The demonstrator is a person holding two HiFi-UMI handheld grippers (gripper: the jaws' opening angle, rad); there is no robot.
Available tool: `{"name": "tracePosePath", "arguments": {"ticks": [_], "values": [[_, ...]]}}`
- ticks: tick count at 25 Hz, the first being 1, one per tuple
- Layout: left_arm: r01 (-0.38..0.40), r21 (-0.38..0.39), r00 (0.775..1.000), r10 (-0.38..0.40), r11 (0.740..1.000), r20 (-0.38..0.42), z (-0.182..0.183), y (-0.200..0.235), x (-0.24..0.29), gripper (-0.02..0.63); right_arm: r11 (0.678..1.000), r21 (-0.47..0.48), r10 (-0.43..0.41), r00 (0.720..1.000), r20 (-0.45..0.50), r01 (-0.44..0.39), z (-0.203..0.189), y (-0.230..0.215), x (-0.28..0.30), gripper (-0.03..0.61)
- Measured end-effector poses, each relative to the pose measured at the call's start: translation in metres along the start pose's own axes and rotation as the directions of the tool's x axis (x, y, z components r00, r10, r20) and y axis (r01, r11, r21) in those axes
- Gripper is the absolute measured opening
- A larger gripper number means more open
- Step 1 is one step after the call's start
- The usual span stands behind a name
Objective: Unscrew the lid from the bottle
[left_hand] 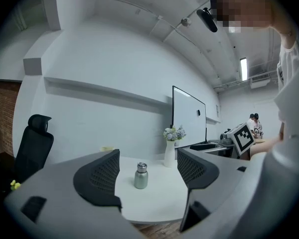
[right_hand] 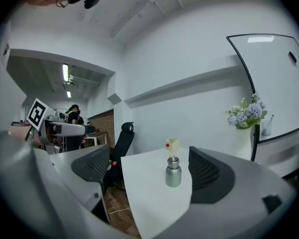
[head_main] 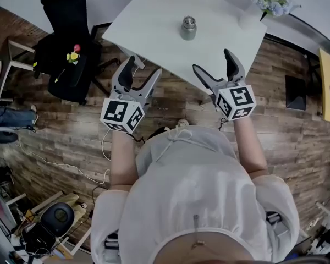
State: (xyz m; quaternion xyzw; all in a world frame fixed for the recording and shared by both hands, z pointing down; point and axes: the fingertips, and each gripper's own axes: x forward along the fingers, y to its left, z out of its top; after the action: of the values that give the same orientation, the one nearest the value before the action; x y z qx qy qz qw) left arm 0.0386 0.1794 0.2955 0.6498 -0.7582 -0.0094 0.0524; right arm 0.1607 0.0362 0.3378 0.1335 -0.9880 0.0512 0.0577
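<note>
A small steel bottle (head_main: 188,28) with its lid on stands upright near the middle of the white table (head_main: 154,32). It shows between the jaws in the left gripper view as the bottle (left_hand: 140,176) and in the right gripper view as the bottle (right_hand: 173,172). My left gripper (head_main: 141,69) hangs open off the table's near edge, over the wood floor. My right gripper (head_main: 213,62) is open too, just short of the same edge. Both are empty and well apart from the bottle.
A white vase of flowers (head_main: 268,0) stands at the table's far right corner, and a small yellow block (right_hand: 172,144) at its far edge. A black office chair (head_main: 66,40) sits left of the table. A whiteboard (left_hand: 188,117) stands behind.
</note>
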Motion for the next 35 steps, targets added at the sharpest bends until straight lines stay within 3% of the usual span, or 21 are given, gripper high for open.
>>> {"name": "tracePosePath", "arguments": {"ticks": [4, 9, 12, 14, 18, 22, 25, 31, 35], "values": [[0.039, -0.012, 0.999, -0.039, 0.999, -0.029, -0.007, 0.018, 0.039, 0.363, 0.999, 0.036, -0.012, 0.999, -0.044, 0.013, -0.009, -0.021, 0.024, 0.502], [0.145, -0.018, 0.987, -0.146, 0.989, -0.07, -0.023, 0.04, 0.095, 0.368, 0.998, 0.038, -0.053, 0.993, -0.109, 0.057, -0.019, -0.046, 0.06, 0.502], [0.23, -0.02, 0.968, -0.231, 0.973, -0.104, -0.034, 0.055, 0.133, 0.371, 0.992, 0.048, -0.107, 0.984, -0.143, 0.115, -0.022, -0.065, 0.084, 0.502], [0.319, -0.023, 0.938, -0.319, 0.948, -0.139, -0.042, 0.061, 0.16, 0.374, 0.984, 0.066, -0.15, 0.973, -0.176, 0.164, -0.025, -0.078, 0.098, 0.501], [0.502, -0.036, 0.843, -0.499, 0.864, -0.202, -0.056, 0.07, 0.208, 0.376, 0.969, 0.071, -0.21, 0.942, -0.263, 0.236, -0.033, -0.093, 0.126, 0.5], [0.632, -0.045, 0.745, -0.623, 0.774, -0.238, -0.071, 0.079, 0.247, 0.377, 0.959, 0.08, -0.231, 0.911, -0.343, 0.273, -0.043, -0.101, 0.155, 0.499], [0.721, -0.05, 0.656, -0.704, 0.691, -0.272, -0.09, 0.079, 0.268, 0.377, 0.95, 0.102, -0.23, 0.883, -0.409, 0.295, -0.056, -0.106, 0.172, 0.493], [0.862, -0.087, 0.451, -0.834, 0.499, -0.317, -0.13, 0.067, 0.295, 0.378, 0.95, 0.12, -0.182, 0.824, -0.537, 0.288, -0.078, -0.113, 0.201, 0.453], [0.906, -0.098, 0.361, -0.874, 0.411, -0.326, -0.15, 0.054, 0.309, 0.383, 0.964, 0.108, -0.129, 0.779, -0.613, 0.245, -0.089, -0.114, 0.216, 0.426]]}}
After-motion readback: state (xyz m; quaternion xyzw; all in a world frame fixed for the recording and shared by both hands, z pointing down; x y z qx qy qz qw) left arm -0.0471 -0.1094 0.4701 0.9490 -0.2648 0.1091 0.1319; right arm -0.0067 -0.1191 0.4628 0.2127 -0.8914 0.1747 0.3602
